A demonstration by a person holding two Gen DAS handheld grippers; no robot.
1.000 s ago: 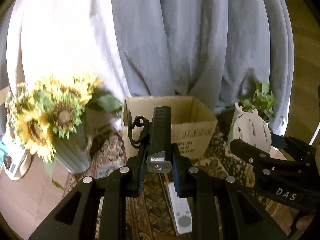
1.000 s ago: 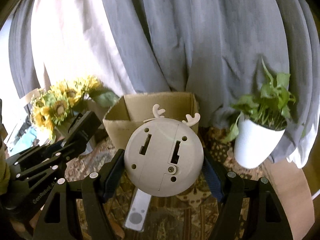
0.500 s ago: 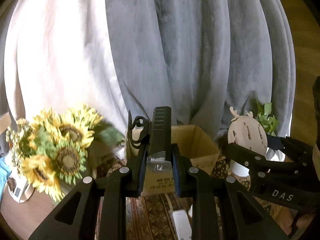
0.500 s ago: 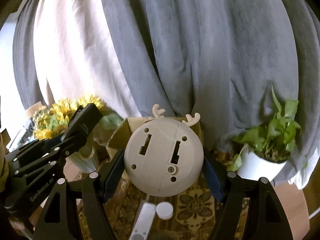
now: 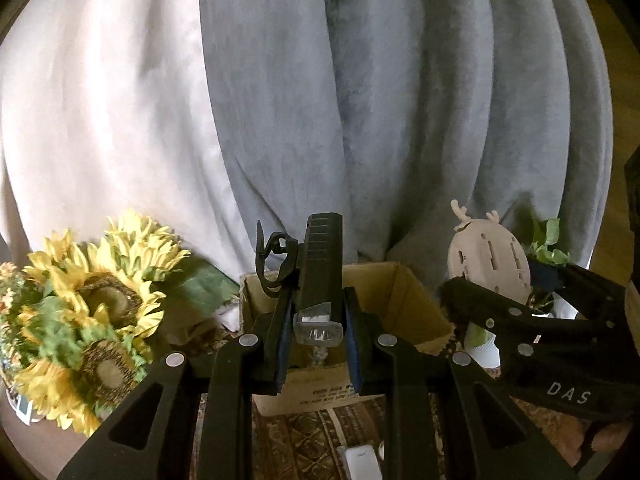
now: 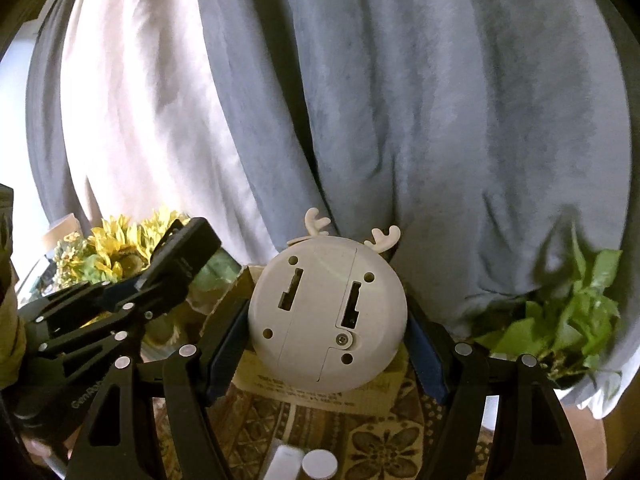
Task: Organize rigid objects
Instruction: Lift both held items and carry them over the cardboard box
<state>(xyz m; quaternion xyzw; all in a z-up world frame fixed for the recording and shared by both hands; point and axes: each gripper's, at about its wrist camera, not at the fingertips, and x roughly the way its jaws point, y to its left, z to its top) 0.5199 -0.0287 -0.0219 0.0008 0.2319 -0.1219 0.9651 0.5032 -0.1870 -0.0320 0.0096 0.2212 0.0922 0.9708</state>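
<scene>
Left gripper (image 5: 316,340) is clamped on a black flashlight (image 5: 322,264). Right gripper (image 6: 326,344) is clamped on a round antlered clock (image 6: 326,316). Both hang over the cardboard box (image 5: 408,292).

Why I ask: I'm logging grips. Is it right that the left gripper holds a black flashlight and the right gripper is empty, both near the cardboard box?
Not quite. The right gripper is shut on the round antlered device, as the right wrist view shows. The left gripper does hold the black flashlight, near the cardboard box.

Matt plastic clock back (image 6: 326,320), corrugated cardboard box (image 5: 404,300), seemingly soft cloth drape (image 5: 360,100)
</scene>
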